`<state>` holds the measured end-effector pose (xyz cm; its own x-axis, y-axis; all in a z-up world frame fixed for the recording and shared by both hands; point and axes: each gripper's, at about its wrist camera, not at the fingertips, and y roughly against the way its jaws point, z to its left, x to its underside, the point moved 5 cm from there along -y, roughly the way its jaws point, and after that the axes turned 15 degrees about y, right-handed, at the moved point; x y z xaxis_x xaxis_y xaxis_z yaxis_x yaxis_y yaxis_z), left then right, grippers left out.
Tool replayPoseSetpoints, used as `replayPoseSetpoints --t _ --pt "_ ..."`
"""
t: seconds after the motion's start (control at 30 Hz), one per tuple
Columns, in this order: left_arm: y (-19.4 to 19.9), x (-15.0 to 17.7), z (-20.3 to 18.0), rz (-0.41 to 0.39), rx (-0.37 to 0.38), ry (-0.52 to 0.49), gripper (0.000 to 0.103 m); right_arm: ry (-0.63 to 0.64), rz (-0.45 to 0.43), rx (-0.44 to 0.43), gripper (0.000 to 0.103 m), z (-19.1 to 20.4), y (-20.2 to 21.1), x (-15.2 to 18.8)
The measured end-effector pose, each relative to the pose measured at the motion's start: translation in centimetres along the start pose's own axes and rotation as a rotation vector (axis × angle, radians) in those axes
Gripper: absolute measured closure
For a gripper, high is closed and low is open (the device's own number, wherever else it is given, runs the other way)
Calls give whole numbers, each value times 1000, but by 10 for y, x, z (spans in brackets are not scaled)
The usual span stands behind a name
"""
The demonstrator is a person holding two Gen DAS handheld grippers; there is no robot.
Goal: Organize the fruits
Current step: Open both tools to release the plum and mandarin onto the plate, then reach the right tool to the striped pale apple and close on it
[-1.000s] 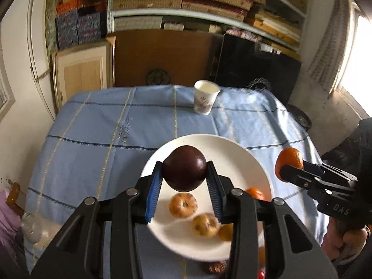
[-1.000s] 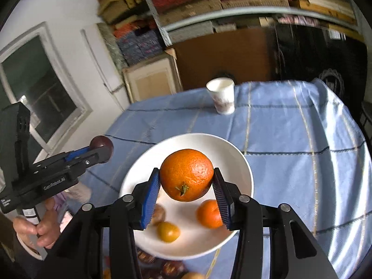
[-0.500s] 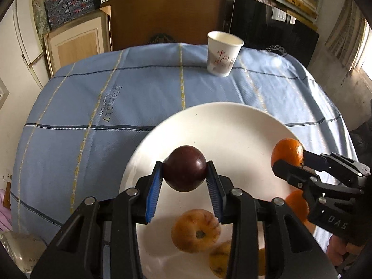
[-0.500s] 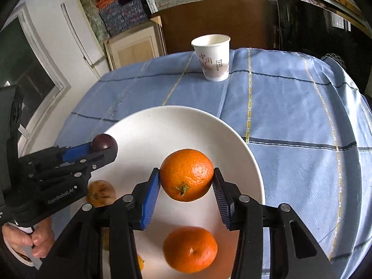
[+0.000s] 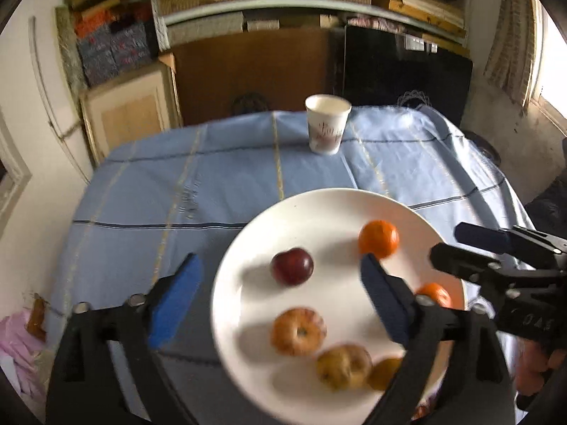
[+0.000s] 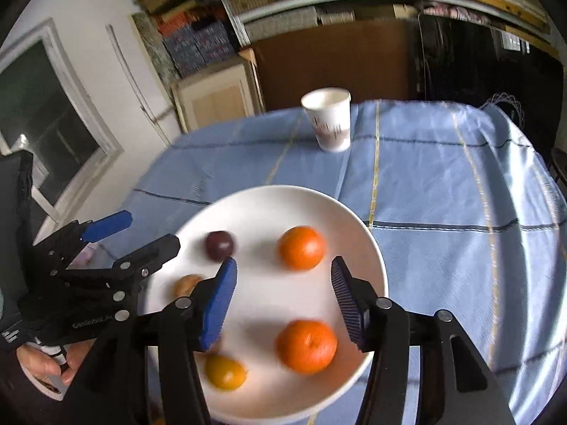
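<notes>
A white plate (image 5: 319,209) (image 6: 269,198) lies on the blue tablecloth. On it rest a dark purple plum (image 5: 292,266) (image 6: 219,245), an orange (image 5: 378,239) (image 6: 301,247), a second orange (image 6: 306,346) (image 5: 434,293), a tan flattened fruit (image 5: 298,331) (image 6: 187,283), a yellowish fruit (image 5: 343,366) and a small yellow fruit (image 6: 225,372). My left gripper (image 5: 280,297) is open and empty, just behind the plum. My right gripper (image 6: 283,294) is open and empty, just behind the far orange.
A white paper cup (image 5: 326,128) (image 6: 329,118) stands upright at the far side of the table. Behind it are a brown cabinet (image 5: 255,71) and shelves of stacked boxes. The table's left edge (image 5: 76,212) drops off near a white wall.
Both grippers opened and let go: the plum and the orange now lie on the plate. Both grippers have pulled back and up from the plate.
</notes>
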<state>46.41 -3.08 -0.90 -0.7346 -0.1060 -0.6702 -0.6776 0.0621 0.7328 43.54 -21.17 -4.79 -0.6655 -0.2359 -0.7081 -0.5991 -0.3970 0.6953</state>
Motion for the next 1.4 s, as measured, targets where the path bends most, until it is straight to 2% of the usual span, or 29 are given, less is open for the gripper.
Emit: replayPoseSetpoints --t 0.13,0.3,0.43,0.5,0.6,0.67,0.73,0.93,1.07,1.17,1.2,1.3,1.4 --pt "51 30 2 -46 23 -22 8 1 -67 -13 47 9 44 27" --pt "99 83 10 -97 61 -63 7 29 -128 10 46 16 82 85" --pt "121 135 22 -117 116 -73 7 87 -84 25 46 21 82 123" --pt "126 150 29 -126 133 -70 7 105 -49 -3 46 26 78 142" --pt "130 168 48 -109 187 11 7 110 -11 -28 46 30 73 158" --pt "128 173 57 -81 222 53 7 122 5 -27 46 32 71 162" --pt "126 177 63 -73 222 76 7 128 18 -33 46 35 69 165" --pt "118 182 65 -56 218 89 7 196 80 15 46 47 55 175" --pt "116 182 63 -45 233 85 7 235 91 56 46 51 49 178" --pt "116 182 64 -48 227 85 7 249 102 82 55 52 46 179" --pt "117 182 65 -51 228 87 7 254 108 90 60 52 45 179" --pt "118 182 68 -54 221 92 6 264 109 103 62 51 45 179" --pt "115 184 71 -27 228 98 7 220 81 73 62 45 52 176"
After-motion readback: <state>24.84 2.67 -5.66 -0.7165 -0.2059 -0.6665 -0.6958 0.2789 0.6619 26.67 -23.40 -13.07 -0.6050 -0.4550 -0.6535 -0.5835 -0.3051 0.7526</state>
